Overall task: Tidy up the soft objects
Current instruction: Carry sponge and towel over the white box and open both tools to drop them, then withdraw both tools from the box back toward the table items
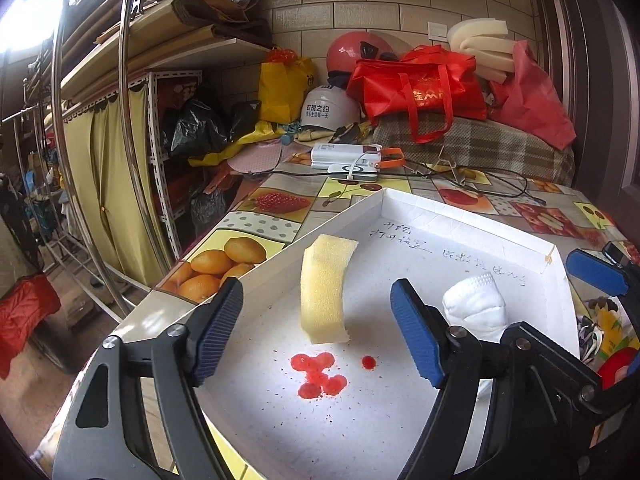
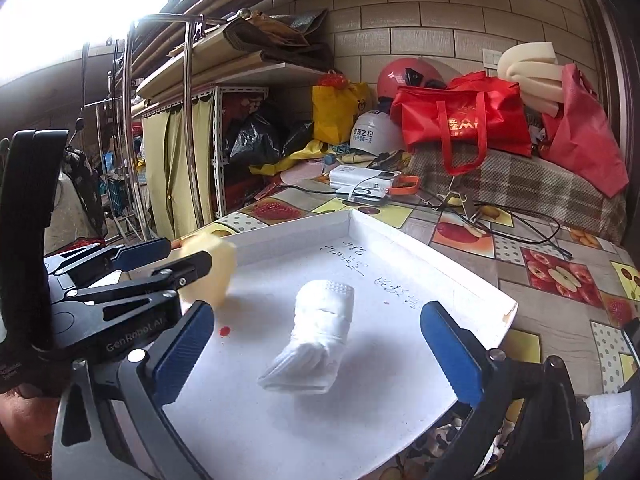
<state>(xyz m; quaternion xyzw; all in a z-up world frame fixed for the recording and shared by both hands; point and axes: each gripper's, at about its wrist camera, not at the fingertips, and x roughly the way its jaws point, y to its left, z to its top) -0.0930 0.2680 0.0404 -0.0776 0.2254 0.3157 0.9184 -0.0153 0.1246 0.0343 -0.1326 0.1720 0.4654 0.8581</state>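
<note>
Sponge [image 1: 325,288], yellow, stands on end in white tray [image 1: 460,216], frame center, w/ left gripper [image 1: 318,328] jaws apart, not touching. White rolled cloth [image 2: 316,328] lies center of right view btwn right gripper [image 2: 318,356] jaws, wide apart, no contact. Red stains [image 1: 318,374] near sponge.

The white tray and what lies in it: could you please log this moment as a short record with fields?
tray: white tray, shallow, on the fruit-print tablecloth
contents: yellow sponge and rolled white cloth, apart
marks: red stains and handwriting on the tray floor
left gripper: jaws open, sponge not gripped
right gripper: jaws open, cloth lying free between them
</note>
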